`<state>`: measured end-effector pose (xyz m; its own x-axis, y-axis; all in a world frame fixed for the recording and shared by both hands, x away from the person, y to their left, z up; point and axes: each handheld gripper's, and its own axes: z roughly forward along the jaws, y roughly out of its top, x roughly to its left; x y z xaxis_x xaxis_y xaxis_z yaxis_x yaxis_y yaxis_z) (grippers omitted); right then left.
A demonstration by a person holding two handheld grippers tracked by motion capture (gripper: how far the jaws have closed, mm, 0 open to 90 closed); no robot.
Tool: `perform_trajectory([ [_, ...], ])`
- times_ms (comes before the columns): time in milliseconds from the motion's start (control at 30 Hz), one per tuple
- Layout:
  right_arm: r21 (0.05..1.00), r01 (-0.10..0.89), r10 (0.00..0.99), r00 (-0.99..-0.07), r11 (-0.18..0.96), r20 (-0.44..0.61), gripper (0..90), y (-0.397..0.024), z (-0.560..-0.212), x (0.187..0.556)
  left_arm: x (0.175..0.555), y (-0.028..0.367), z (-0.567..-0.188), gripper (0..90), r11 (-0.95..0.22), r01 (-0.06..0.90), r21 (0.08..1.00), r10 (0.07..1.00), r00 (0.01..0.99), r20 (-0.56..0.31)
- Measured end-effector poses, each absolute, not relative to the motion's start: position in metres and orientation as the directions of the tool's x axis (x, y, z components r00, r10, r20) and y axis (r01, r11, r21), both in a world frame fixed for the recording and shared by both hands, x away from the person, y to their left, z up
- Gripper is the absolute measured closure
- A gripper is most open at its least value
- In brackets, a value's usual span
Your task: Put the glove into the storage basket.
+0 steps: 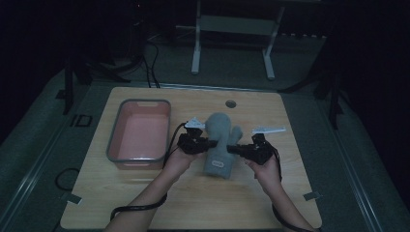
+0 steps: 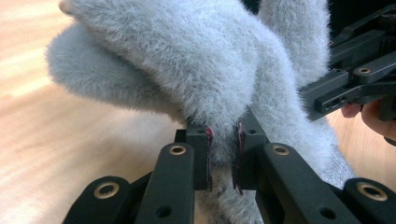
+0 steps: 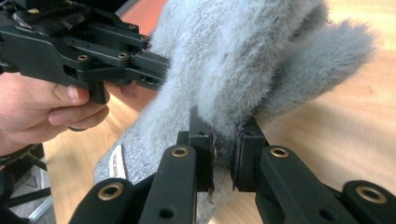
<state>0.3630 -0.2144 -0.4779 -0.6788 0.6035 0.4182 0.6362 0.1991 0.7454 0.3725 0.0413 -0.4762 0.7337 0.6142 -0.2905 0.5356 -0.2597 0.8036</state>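
A fuzzy grey mitten (image 1: 220,142) hangs between both grippers above the middle of the wooden table (image 1: 193,198). My left gripper (image 1: 209,143) pinches the mitten's left edge, and my right gripper (image 1: 231,149) pinches its right edge below the thumb. In the left gripper view the jaws of my left gripper (image 2: 223,156) are clamped on a fold of the mitten (image 2: 187,60), with the other gripper (image 2: 348,88) at the right. In the right gripper view my right gripper (image 3: 224,156) squeezes the mitten (image 3: 233,60); a label (image 3: 116,163) shows near its cuff.
A grey bin with a pink inside (image 1: 139,133) stands on the table to the left of the mitten. A round hole (image 1: 230,103) sits near the table's far edge. Tape marks (image 1: 311,195) lie at the front corners. A white frame (image 1: 232,38) stands on the floor beyond.
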Motion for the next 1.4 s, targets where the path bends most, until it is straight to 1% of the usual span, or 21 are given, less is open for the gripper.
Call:
perform_trajectory([
  [300, 0.779, 0.602, 0.582, -0.701, 0.173, 0.412, 81.1, -0.199, -0.445, 0.373, 0.378, 0.061, -0.441, 80.8, -0.249, 0.495, 0.833, 0.629, 0.736, -0.250],
  [600, 0.798, 0.577, 0.555, -0.728, 0.177, 0.403, 81.2, -0.168, -0.421, 0.389, 0.386, 0.096, -0.417, 80.7, -0.232, 0.471, 0.851, 0.656, 0.722, -0.221],
  [767, 0.799, 0.572, 0.535, -0.741, 0.186, 0.406, 81.2, -0.142, -0.414, 0.398, 0.390, 0.121, -0.411, 80.7, -0.212, 0.485, 0.848, 0.677, 0.699, -0.230],
  [1200, 0.805, 0.547, 0.460, -0.790, 0.230, 0.405, 81.2, -0.060, -0.396, 0.418, 0.385, 0.199, -0.388, 80.7, -0.190, 0.501, 0.845, 0.758, 0.622, -0.198],
  [1400, 0.797, 0.548, 0.441, -0.799, 0.254, 0.409, 81.2, -0.021, -0.402, 0.425, 0.383, 0.230, -0.396, 80.7, -0.172, 0.530, 0.831, 0.796, 0.571, -0.200],
])
